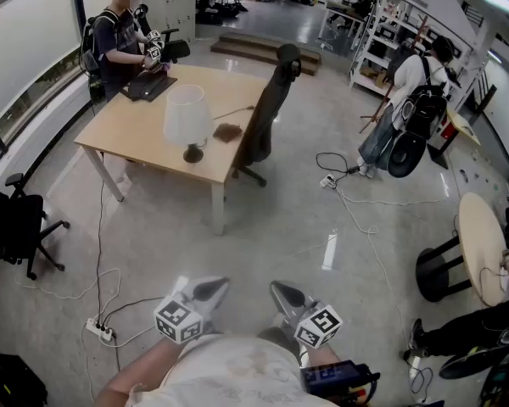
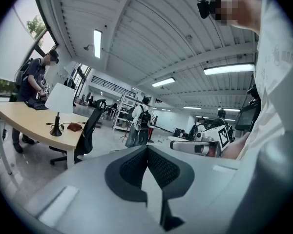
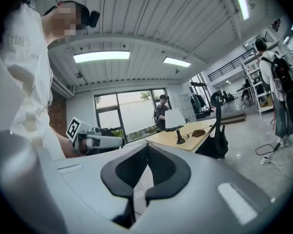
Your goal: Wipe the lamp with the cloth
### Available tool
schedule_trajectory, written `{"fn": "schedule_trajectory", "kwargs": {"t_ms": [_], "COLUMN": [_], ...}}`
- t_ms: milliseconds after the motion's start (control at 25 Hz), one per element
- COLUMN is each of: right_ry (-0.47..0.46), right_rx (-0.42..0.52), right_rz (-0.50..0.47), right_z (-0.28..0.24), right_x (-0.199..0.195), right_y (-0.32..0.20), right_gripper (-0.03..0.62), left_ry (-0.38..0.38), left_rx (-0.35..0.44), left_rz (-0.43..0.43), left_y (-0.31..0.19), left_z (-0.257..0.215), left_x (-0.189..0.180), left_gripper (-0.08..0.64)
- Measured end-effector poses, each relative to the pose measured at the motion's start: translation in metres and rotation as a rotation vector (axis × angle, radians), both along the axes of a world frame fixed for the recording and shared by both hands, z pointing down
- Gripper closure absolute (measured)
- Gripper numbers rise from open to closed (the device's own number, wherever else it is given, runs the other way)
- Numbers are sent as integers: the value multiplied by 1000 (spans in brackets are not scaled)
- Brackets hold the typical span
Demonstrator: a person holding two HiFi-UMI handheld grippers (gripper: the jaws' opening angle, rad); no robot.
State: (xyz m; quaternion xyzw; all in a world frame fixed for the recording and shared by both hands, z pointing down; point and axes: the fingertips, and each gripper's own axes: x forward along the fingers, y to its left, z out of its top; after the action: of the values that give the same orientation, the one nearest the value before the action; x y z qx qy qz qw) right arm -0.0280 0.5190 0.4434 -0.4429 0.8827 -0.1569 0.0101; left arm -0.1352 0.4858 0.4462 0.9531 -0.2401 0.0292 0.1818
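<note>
Upright on the pale wooden desk (image 1: 136, 130), close to the corner nearest the head camera and just inside the front edge: a lamp (image 1: 187, 119) with a white, flared shade, a thin dark stem and a round dark foot. Just beside that foot, toward the desk's right-hand edge and a little farther back from the front edge: a small dark brown cloth (image 1: 228, 131), crumpled into a low heap, lying on the bare wood. Near each other but not touching, with a narrow strip of desktop between foot and cloth.
</note>
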Motion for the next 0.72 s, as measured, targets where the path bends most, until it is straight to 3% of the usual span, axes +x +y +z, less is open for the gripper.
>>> {"fn": "schedule_trajectory", "kwargs": {"t_ms": [160, 400, 720], "right_ry": [-14, 12, 15], "right_rx": [16, 3, -45], "right_rz": [49, 17, -38], "right_z": [0, 12, 28], "right_x": [10, 10, 30], "right_y": [-6, -10, -33], "right_gripper": [580, 580, 580], "left_ry": [1, -11, -36], "left_rx": [-1, -12, -25], "left_rz": [-17, -57, -94], "left_y": [-3, -7, -20], "left_z": [1, 6, 8], "left_x": [0, 0, 27], "left_gripper": [558, 558, 558]}}
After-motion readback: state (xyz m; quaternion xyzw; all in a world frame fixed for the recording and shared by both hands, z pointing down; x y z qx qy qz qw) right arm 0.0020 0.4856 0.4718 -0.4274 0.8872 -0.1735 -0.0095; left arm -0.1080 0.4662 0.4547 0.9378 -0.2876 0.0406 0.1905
